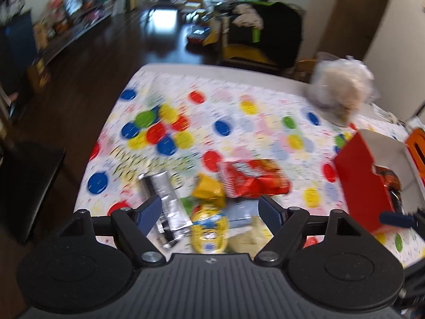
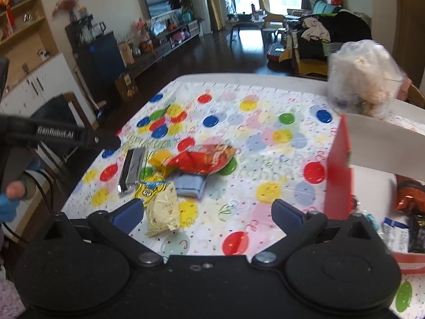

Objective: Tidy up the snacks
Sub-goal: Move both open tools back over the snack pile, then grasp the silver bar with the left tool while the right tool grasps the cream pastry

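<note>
A pile of snacks lies on the dotted tablecloth (image 1: 239,122): a silver packet (image 1: 164,199), a small yellow packet (image 1: 208,190), a red bag (image 1: 255,178), a yellow cartoon packet (image 1: 209,231), a blue packet (image 1: 239,214) and a cream packet (image 1: 249,236). My left gripper (image 1: 209,208) hovers open just above this pile, gripping nothing. My right gripper (image 2: 207,212) is open wide over the cloth, between the cream packet (image 2: 163,210) and the red box (image 2: 340,175). The blue packet (image 2: 190,184) and red bag (image 2: 204,158) lie ahead of it.
The red box (image 1: 364,175) with white inner walls stands at the right and holds several packets (image 2: 409,196). A clear plastic bag (image 2: 364,79) of pale food sits behind it near the far edge. A dark chair (image 1: 29,175) stands left of the table.
</note>
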`<state>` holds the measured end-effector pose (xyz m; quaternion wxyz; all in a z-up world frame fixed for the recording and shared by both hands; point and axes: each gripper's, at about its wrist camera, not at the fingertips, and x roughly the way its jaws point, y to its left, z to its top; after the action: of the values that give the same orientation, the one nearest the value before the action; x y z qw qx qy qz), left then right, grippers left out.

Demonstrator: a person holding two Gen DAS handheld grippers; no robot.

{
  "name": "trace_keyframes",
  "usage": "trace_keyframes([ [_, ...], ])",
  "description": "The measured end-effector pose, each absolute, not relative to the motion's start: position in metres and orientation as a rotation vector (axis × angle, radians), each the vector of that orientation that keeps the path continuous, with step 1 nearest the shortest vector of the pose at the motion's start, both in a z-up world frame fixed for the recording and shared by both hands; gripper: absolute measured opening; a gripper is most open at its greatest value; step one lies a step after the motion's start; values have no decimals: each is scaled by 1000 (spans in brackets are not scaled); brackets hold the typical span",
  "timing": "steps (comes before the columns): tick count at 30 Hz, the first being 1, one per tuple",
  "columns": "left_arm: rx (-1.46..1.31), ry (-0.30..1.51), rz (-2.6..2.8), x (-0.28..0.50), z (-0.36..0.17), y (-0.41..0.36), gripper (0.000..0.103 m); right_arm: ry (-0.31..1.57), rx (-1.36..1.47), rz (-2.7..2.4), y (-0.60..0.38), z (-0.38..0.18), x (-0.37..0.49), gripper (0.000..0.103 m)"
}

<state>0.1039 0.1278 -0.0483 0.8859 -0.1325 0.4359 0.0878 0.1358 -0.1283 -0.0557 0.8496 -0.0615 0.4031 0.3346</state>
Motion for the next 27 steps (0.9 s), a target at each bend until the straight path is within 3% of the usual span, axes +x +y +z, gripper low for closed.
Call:
trace_keyframes([
  [10, -349, 1007, 324, 126, -92, 186, 80, 920, -239, 750, -78, -83, 136, 103],
  [27, -310, 1160, 354, 180, -149, 181, 80, 1012, -369, 778, -31, -123, 148, 100],
])
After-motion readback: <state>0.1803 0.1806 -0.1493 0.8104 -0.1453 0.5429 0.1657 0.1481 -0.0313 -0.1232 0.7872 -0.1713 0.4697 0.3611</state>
